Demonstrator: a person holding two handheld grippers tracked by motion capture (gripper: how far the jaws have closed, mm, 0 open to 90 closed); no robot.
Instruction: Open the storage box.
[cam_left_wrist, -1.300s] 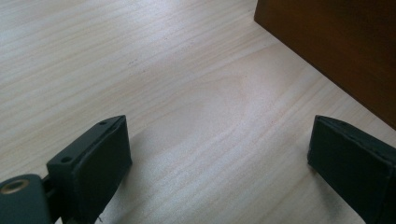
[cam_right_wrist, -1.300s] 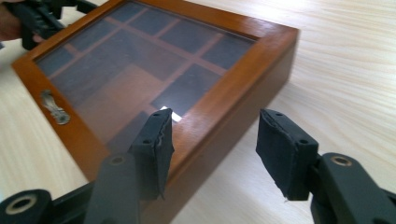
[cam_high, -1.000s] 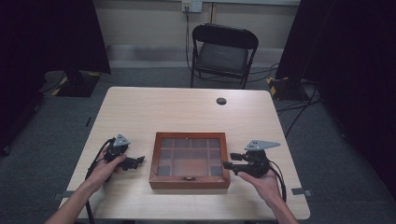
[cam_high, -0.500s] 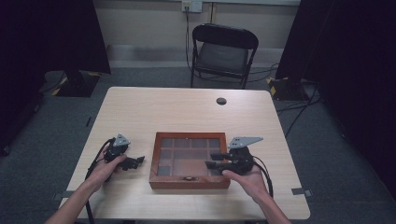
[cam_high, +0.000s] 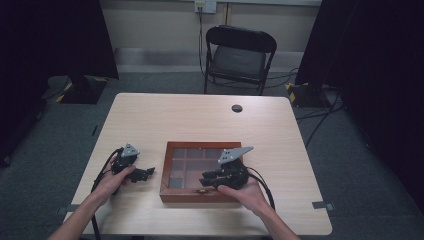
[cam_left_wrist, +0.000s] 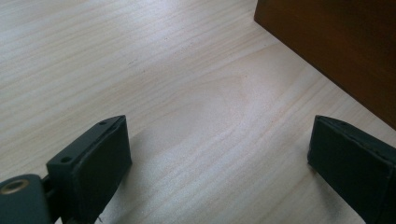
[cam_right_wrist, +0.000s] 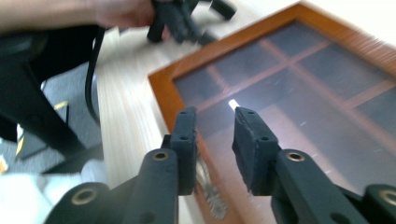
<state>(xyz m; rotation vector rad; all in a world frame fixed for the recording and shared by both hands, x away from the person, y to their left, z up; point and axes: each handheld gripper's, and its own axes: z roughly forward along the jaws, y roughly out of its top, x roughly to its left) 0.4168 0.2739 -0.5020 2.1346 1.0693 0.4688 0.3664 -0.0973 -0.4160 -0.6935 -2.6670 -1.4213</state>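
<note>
Right gripper fingers parted over box front edge, left gripper released beside it.

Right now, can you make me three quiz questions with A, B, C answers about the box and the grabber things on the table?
1. Where is the right gripper?
A. Over the wooden box
B. On the chair
C. At the far table edge

2. What colour is the frame of the wooden box?
A. Blue
B. Reddish brown
C. White

3. How do the left gripper's jaws stand?
A. Clamped on a ball
B. Wide apart with bare table between
C. Pressed flat together

Answers:
1. A, since the high view shows it above the box's near part, and the right gripper view looks down on the glass lid.
2. B, since the frame looks reddish brown against the pale table.
3. B, since the left gripper view shows both jaws far apart over bare wood.
</note>
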